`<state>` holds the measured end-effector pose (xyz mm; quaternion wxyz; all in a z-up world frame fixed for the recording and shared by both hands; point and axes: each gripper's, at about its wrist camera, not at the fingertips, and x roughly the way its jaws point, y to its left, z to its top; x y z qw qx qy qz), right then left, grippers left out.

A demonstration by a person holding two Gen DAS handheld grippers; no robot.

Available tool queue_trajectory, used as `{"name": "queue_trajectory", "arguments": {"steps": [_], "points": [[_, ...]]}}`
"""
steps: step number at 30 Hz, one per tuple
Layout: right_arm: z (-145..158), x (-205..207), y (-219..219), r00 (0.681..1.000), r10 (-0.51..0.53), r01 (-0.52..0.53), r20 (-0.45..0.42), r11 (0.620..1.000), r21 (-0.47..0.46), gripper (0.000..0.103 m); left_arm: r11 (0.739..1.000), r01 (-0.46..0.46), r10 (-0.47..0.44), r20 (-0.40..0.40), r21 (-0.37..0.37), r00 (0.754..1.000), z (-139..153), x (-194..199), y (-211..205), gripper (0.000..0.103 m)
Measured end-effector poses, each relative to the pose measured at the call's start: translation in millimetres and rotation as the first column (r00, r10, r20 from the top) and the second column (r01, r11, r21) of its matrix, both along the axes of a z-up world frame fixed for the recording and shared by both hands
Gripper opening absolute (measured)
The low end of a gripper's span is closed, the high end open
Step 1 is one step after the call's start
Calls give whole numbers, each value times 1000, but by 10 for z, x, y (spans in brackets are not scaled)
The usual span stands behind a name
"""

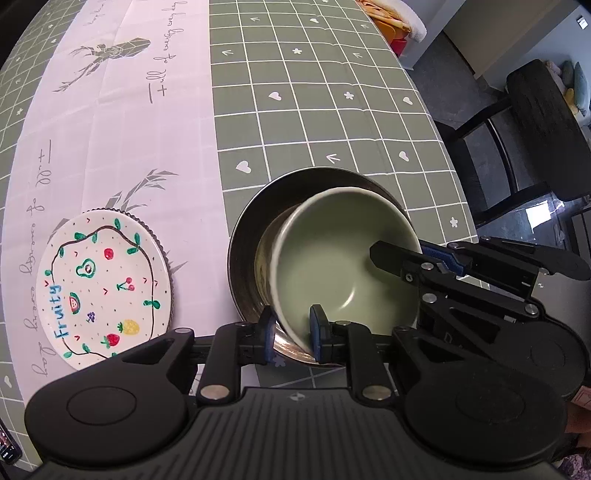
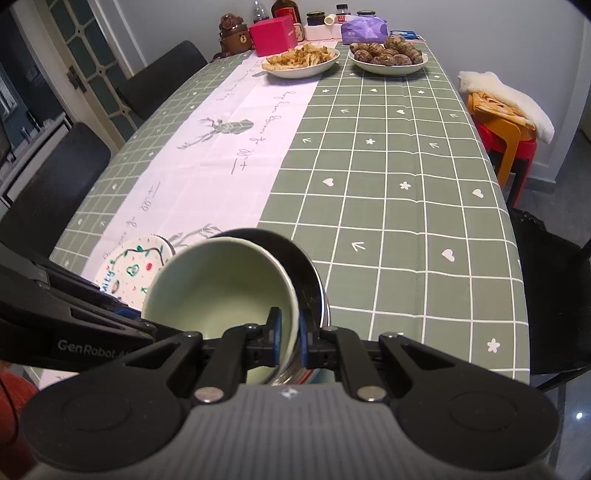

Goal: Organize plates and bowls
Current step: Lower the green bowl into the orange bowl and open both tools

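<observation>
A pale green bowl [image 1: 332, 266] sits tilted inside a larger steel bowl [image 1: 247, 254] on the checked tablecloth. My left gripper [image 1: 293, 334] is shut on the green bowl's near rim. My right gripper [image 2: 288, 338] is shut on the green bowl's [image 2: 221, 284] right rim, with the steel bowl [image 2: 306, 269] just beside its outer finger. The right gripper's fingers [image 1: 395, 258] also show in the left wrist view, clamped on the bowl's right rim. A white "Fruity" plate [image 1: 107, 288] lies on a darker plate to the left, and shows in the right wrist view [image 2: 136, 266].
Two dishes of food [image 2: 301, 61] [image 2: 388, 55] and jars, a pink box [image 2: 273, 35] and a purple pack stand at the table's far end. Dark chairs [image 1: 532, 140] stand along both sides. Stacked stools [image 2: 506, 129] stand right of the table.
</observation>
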<state>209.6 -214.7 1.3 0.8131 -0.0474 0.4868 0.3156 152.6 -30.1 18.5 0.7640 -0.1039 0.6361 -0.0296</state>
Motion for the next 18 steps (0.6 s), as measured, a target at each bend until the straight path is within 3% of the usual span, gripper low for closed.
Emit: {"name": "queue_trajectory", "arguments": {"steps": [10, 18], "points": [[-30, -73, 135, 994, 50, -42, 92, 995, -88, 8, 1000, -14, 14, 13, -1, 1000, 48, 20, 51, 24], [-38, -65, 126, 995, 46, -38, 87, 996, -86, 8, 1000, -24, 24, 36, -15, 999, 128, 5, 115, 24]]}}
